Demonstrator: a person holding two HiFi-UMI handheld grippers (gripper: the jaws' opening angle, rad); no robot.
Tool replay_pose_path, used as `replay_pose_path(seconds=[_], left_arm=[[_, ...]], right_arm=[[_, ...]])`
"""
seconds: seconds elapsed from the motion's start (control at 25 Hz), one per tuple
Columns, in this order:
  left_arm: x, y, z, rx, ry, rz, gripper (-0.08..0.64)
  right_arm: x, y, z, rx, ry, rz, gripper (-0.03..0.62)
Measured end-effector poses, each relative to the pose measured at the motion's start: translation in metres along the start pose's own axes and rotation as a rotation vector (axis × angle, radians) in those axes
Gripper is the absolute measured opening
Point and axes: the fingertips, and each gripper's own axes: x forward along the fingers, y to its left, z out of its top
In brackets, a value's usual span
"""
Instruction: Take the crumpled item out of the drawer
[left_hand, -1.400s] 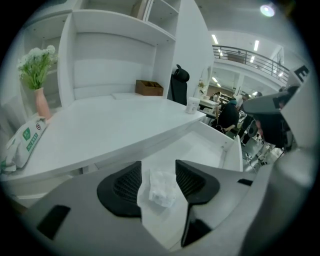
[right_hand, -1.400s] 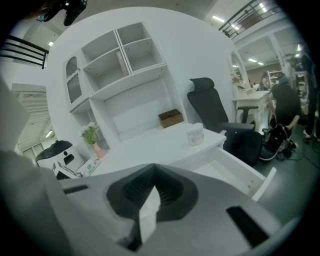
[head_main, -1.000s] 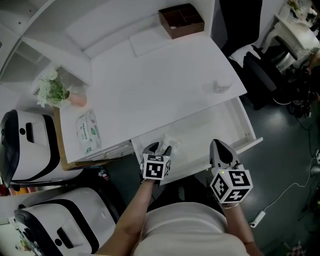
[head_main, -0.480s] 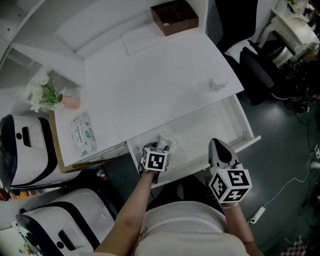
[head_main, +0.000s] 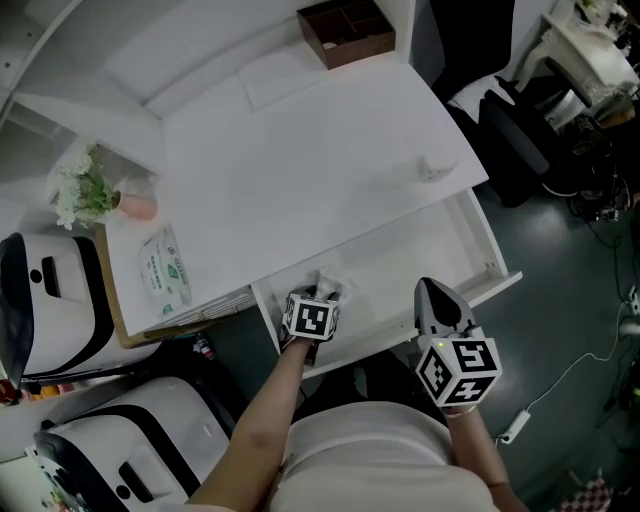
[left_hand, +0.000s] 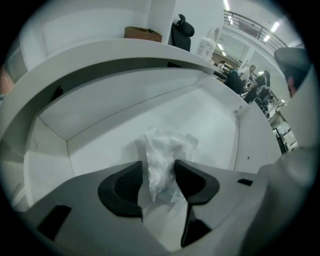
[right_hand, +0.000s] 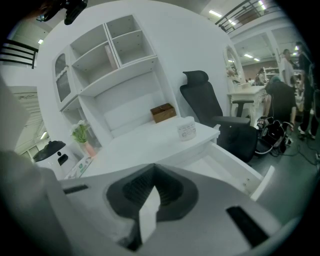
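white desk (head_main: 300, 170) fills the scene, with its open drawer (head_main: 480, 262) drawn out toward the person. nearest, the left forearm runs straight forward, wrist dipped, so the left gripper (left_hand: 157, 176) reaches down into the drawer's front left part. its jaws have the crumpled item (left_hand: 162, 150) between them, pads touching both sides of the thin white wad. risk, as i judge it: only the lower folds look pinched, so a quick lift could let it slip free, or snag it on the drawer's front wall. the right gripper (right_hand: 152, 189) hangs at the drawer's front edge, jaws together on nothing, aimed across the desk toward a small white cup (right_hand: 186, 130) farther off.
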Motion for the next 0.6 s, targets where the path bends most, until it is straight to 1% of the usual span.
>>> replay_pose_path(seconds=[0.24, 0.28, 0.36, 0.44, 0.6], left_arm=[[0.0, -0.001, 0.001, 0.025, -0.002, 0.008, 0.192], [0.0, -0.002, 0.001, 0.034, 0.001, 0.011, 0.183], [0.0, -0.007, 0.002, 0.061, 0.006, 0.019, 0.141], [0.0, -0.009, 0.003, 0.086, 0.005, 0.027, 0.132], [-0.002, -0.011, 0.003, 0.111, 0.011, 0.025, 0.11]], right_arm=[[0.003, 0.005, -0.001, -0.009, 0.011, 0.01, 0.002], [0.003, 0.006, 0.0, -0.012, 0.012, 0.013, 0.002], [0.003, 0.008, 0.0, -0.017, 0.013, 0.018, 0.002], [0.003, 0.011, 0.0, -0.021, 0.012, 0.023, 0.002], [0.002, 0.018, -0.002, -0.031, 0.015, 0.034, 0.002]])
